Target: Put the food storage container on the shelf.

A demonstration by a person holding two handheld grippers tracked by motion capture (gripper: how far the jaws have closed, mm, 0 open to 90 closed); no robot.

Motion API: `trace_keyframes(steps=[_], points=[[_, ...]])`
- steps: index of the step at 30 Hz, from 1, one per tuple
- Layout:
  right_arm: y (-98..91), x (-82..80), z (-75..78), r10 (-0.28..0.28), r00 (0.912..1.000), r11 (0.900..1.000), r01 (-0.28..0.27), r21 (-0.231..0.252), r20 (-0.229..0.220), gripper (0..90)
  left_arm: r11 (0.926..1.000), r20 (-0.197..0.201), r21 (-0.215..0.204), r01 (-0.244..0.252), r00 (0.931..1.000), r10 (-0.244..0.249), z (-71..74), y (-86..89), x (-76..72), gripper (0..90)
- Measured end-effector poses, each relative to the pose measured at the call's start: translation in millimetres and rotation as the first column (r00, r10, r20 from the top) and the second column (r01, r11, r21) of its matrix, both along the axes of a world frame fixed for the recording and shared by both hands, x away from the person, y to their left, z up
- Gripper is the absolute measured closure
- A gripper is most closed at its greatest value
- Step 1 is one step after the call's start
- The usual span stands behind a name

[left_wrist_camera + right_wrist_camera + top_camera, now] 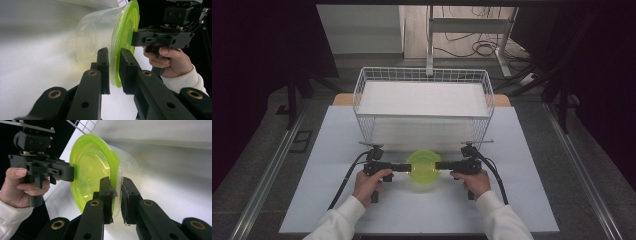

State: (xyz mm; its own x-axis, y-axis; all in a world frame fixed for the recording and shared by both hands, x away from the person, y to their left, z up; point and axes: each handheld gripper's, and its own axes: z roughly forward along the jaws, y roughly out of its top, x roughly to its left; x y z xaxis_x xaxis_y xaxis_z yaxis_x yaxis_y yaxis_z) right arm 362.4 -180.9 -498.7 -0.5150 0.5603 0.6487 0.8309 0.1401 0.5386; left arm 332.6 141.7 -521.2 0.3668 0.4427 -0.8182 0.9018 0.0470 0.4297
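Container [423, 167] sits on the worktop [327, 200] just in front of the wire basket [362, 90], between the two hands: clear tub with a green lid [125, 37]. Left gripper [114, 71] is pinched narrow on the lid's rim at one side, right gripper [117, 197] likewise at the opposite side, each with one jaw above the lip and one below. In the high view both grippers point inward, roughly level, meeting the lid [423, 165] from left [404, 167] and right [441, 165]. Looks like a two-sided hold on the rim, either to lift the container or to work the lid off. Risks as I read it: both holds are on a thin flexible lip only, so an uneven pull could pop the lid loose and drop the tub, or one side could slip out and tilt the whole thing. If it goes toward the basket, the near wire wall is close and the tub could catch on it. Hard to tell: whether the lid is snapped on or just resting, whether the tub holds anything (walls are cloudy), and how deep the pads bite, since the rim hides the contact. The tub's base and its contact with the worktop are blurred in both gripper views.
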Motion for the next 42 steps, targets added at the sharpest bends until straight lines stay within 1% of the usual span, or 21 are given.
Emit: trace_keyframes(steps=[1, 2, 4, 6, 7, 11, 15, 19, 21, 26, 29, 32, 34, 42], points=[[-0.4, -0.3, 0.9, 0.001, 1.0, 1.0, -0.001, 0.006, 0.004, 80.1, 1.0, 0.008, -0.003, 0.002, 1.0, -0.002, 0.5, 0.9, -0.1, 80.6], [-1.5, -1.2, 3.5, 0.003, 0.9999, 0.9997, -0.004, 0.023, 0.015, 80.4, 1.0, 0.007, -0.006, -0.001, 1.0, 0.001, 1.2, 1.3, -0.2, 80.7], [-1.7, -1.7, 4.4, 0.005, 0.9999, 0.9995, -0.005, 0.031, 0.015, 80.5, 1.0, 0.014, -0.001, 0.006, 0.9999, -0.006, 2.2, 2.6, -0.5, 80.9], [-2.4, -2.5, 5.8, 0.009, 0.9999, 0.999, -0.01, 0.043, 0.013, 80.8, 0.9999, 0.013, -0.009, -0.004, 0.9999, 0.005, 3.8, 2.6, -1.1, 81.1], [-2.9, -2.9, 7.5, 0.01, 0.9999, 0.9983, -0.011, 0.057, 0.013, 81.0, 0.9999, 0.014, -0.012, -0.001, 0.9999, 0.001, 4.6, 3.4, -1.3, 81.1], [-4.3, -2.9, 9.2, 0.014, 0.9998, 0.9973, -0.015, 0.072, 0.016, 81.2, 0.9997, 0.013, -0.026, -0.001, 0.9999, 0.001, 8.1, 3.6, -2.6, 81.1], [-4.8, -2.7, 10.3, 0.017, 0.9998, 0.9965, -0.018, 0.082, 0.013, 81.3, 0.9995, 0.01, -0.031, 0.002, 0.9999, -0.002, 10.0, 4.9, -3.4, 81.0], [-4.1, -3.7, 12.8, 0.022, 0.9996, 0.9953, -0.023, 0.094, 0.018, 81.3, 0.9996, 0.023, -0.029, 0.003, 0.9997, -0.002, 14.9, 7.0, -5.5, 81.0], [-3.1, -4.9, 15.2, 0.024, 0.9994, 0.9953, -0.026, 0.093, 0.023, 81.2, 0.9998, 0.033, -0.022, 0.004, 0.9995, -0.003, 17.8, 7.8, -6.4, 81.0], [-1.1, -8.3, 23.1, 0.037, 0.998, 0.9952, -0.042, 0.089, 0.051, 81.2, 0.9999, 0.073, -0.008, 0.012, 0.9973, -0.011, 27.1, 9.4, -11.8, 81.0], [-0.9, -11.1, 29.0, 0.045, 0.9963, 0.9942, -0.051, 0.094, 0.073, 81.2, 1.0, 0.092, -0.009, 0.004, 0.9958, -0.003, 34.6, 9.5, -15.1, 81.0], [-0.9, -13.7, 35.2, 0.042, 0.9944, 0.9936, -0.052, 0.101, 0.097, 81.2, 1.0, 0.12, -0.002, 0.004, 0.9928, -0.004, 42.2, 9.4, -17.7, 81.0], [-1.0, -15.4, 39.2, 0.041, 0.9931, 0.9933, -0.052, 0.103, 0.11, 81.3, 0.9999, 0.137, 0.01, 0.0, 0.9905, -0.002, 47.6, 9.0, -20.0, 81.0], [-1.2, -22.0, 58.8, 0.051, 0.9828, 0.9926, -0.069, 0.1, 0.178, 81.3, 1.0, 0.185, 0.006, 0.003, 0.9827, -0.004, 65.8, 8.4, -25.8, 80.9]])
